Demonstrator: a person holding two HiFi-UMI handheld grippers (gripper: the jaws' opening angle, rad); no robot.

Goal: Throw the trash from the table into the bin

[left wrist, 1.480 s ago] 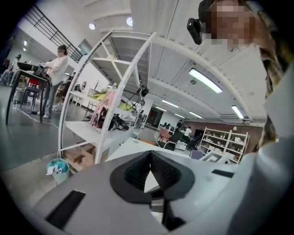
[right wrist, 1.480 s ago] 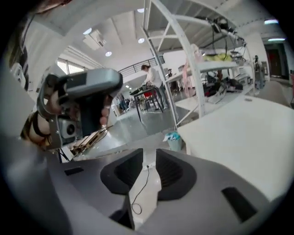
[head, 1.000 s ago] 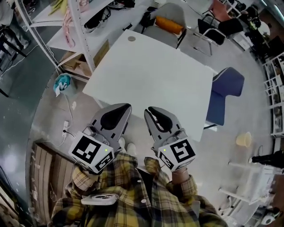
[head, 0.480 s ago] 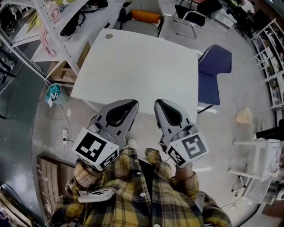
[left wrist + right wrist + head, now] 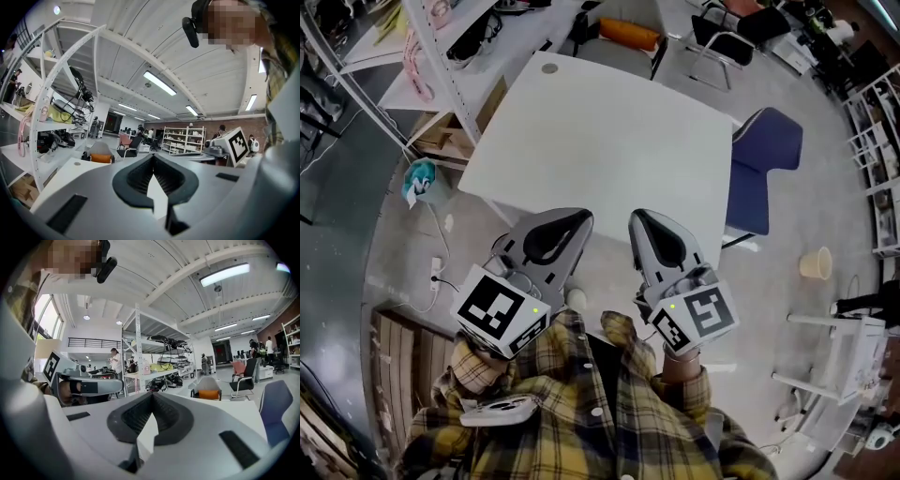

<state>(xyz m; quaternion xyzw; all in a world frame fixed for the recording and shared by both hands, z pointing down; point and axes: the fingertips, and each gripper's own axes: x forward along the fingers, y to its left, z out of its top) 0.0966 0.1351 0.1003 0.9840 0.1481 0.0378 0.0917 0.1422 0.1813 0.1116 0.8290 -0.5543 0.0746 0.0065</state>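
Standing at the near edge of a white table [image 5: 609,141], a person in a plaid shirt [image 5: 581,412] holds the left gripper [image 5: 579,218] and the right gripper [image 5: 639,218] side by side, both pointing level across the tabletop. Each has its jaws pressed together with nothing between them, which looks like a resting pose rather than a reach. No trash shows on the table; only a small round cap [image 5: 549,67] sits at its far corner. A pale tub [image 5: 814,263] on the floor to the right, beyond a blue chair [image 5: 764,155], may be the bin. The job appears either finished or not begun.
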